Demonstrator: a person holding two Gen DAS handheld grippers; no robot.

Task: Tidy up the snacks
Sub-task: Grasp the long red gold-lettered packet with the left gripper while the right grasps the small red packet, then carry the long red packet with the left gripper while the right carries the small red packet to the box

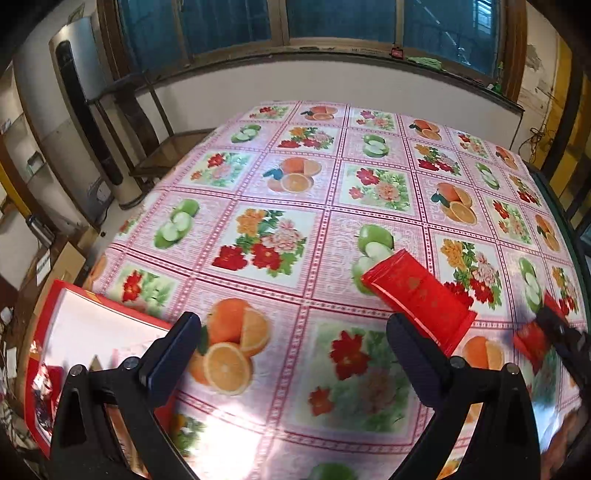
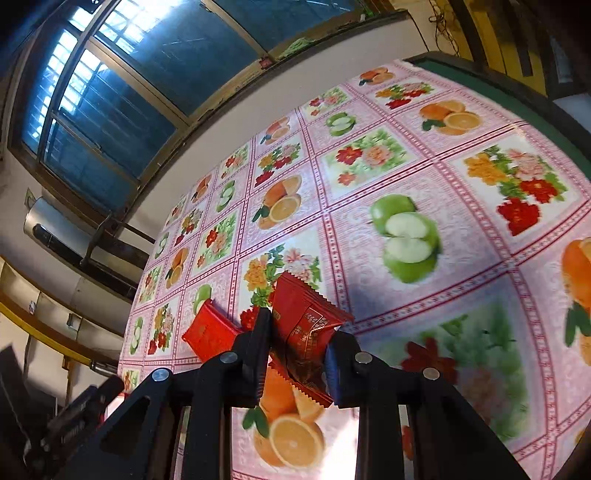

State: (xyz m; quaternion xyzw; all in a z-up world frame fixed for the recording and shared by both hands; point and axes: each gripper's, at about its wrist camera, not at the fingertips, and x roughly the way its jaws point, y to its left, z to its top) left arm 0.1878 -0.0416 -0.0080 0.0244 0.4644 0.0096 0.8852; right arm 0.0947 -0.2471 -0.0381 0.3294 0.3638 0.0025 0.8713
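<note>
Left wrist view: left gripper [image 1: 293,343] jaws spread wide, nothing between them, hanging over the fruit-and-flower tablecloth [image 1: 288,192]. Right finger tip sits just in front of a red snack packet [image 1: 419,297] lying flat on the cloth, near but can't tell if touching. Red-rimmed box [image 1: 57,295] at left edge, partly behind the left finger, white inside, contents blurred and cut off by the frame. Far right: right gripper [image 1: 554,328] seen as a dark blur with a red packet scrap beside it, detail not readable.

Right wrist view: right gripper [image 2: 297,341] jaws clamped on a red crinkle-edge snack packet [image 2: 308,325], packet crumpled and standing up between the fingers, lower end running under the fingers toward camera, gold print on it too small to read. Can't tell if it is lifted clear of the tablecloth [image 2: 461,236]. Second red packet [image 2: 207,330] lies flat on the cloth just left of the left finger, its near corner hidden behind that finger. Bottom-left corner: left gripper [image 2: 74,413] as a dark blurred shape, cut off by the frame.

Background in both views: window [image 1: 332,18] above a white wall, tall grey appliance [image 1: 85,110] at left
</note>
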